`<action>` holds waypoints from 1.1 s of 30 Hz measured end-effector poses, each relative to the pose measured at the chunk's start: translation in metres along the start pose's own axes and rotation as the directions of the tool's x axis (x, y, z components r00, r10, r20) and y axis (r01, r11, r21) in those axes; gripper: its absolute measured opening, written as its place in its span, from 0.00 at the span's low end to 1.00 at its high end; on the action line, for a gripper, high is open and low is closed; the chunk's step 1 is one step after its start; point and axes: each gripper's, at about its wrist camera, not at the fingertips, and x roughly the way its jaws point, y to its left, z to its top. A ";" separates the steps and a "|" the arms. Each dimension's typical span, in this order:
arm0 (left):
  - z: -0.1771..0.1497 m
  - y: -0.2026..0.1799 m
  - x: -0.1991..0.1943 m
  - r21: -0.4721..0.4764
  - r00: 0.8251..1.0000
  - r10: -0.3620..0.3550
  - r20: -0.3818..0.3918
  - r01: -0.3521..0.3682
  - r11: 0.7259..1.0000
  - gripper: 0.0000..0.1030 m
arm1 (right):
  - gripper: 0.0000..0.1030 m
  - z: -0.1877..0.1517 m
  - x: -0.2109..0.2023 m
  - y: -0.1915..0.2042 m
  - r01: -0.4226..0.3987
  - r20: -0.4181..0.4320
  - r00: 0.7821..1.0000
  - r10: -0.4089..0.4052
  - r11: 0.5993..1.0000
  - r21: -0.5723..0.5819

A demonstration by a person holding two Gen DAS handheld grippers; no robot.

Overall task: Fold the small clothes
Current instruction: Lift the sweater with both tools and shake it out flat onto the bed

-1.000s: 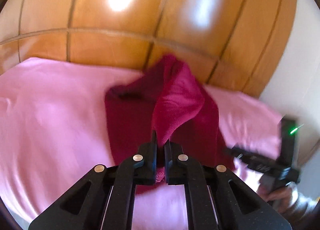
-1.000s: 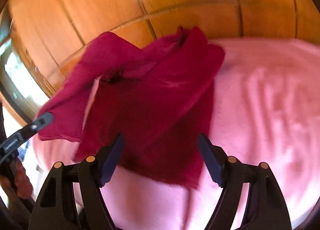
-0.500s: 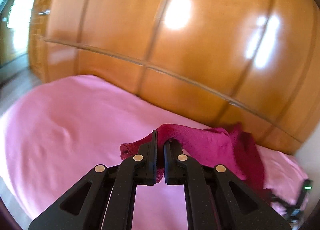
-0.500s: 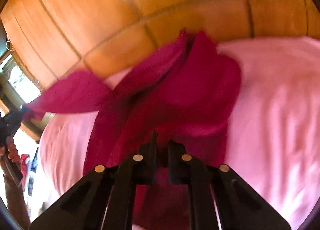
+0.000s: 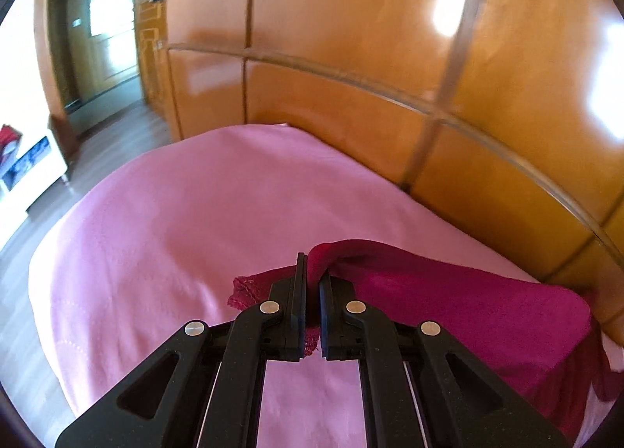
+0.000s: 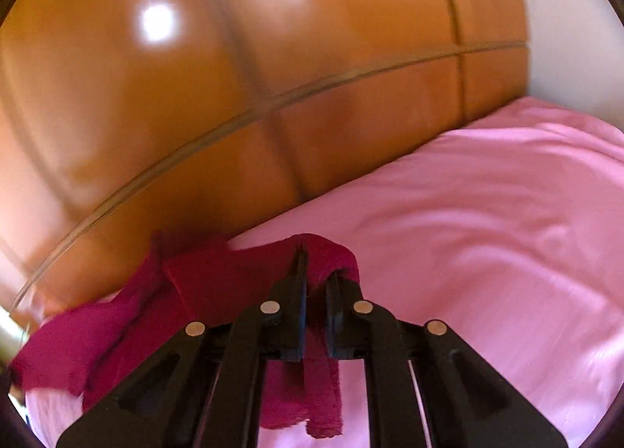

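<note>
A small dark red cloth (image 5: 448, 292) is stretched above the pink bedsheet (image 5: 187, 222). In the left wrist view my left gripper (image 5: 311, 272) is shut on one end of it, and the fabric runs off to the right. The right wrist view shows my right gripper (image 6: 316, 272) shut on the other end of the red cloth (image 6: 218, 284), which trails left and hangs down between the fingers. Neither gripper appears in the other's view.
A glossy wooden panelled wall (image 5: 390, 58) rises right behind the bed. Left of the bed there is wooden floor (image 5: 117, 136), a doorway (image 5: 109, 30) and a low white piece of furniture (image 5: 27, 167). A pale wall (image 6: 569, 38) stands at the far right.
My right gripper went from wide open over the cloth to shut on it. The two grippers have swung apart, left one leftwards and right one rightwards, drawing the cloth out between them.
</note>
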 end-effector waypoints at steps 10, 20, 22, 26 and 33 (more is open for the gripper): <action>-0.030 -0.012 0.001 0.038 1.000 -0.013 -0.025 0.014 0.999 0.40 | 0.83 0.016 0.018 -0.024 0.034 -0.008 0.999 -0.034 0.999 0.040; -0.175 -0.034 -0.045 0.031 0.815 -0.500 -0.292 0.531 0.847 0.40 | 0.80 -0.089 -0.050 -0.014 -0.244 -0.215 0.950 0.227 0.968 -0.055; -0.212 -0.043 -0.052 -0.002 0.743 -0.561 -0.364 0.602 0.799 0.40 | 0.71 -0.131 -0.052 0.005 -0.344 -0.327 0.895 0.305 0.937 -0.067; -0.252 -0.058 -0.061 -0.063 0.658 -0.624 -0.422 0.666 0.744 0.40 | 0.55 -0.204 -0.055 0.041 -0.490 -0.498 0.763 0.413 0.871 -0.029; -0.272 -0.094 -0.068 -0.030 0.623 -0.641 -0.448 0.706 0.708 0.15 | 0.11 -0.232 -0.062 0.071 -0.530 -0.539 0.736 0.410 0.844 -0.082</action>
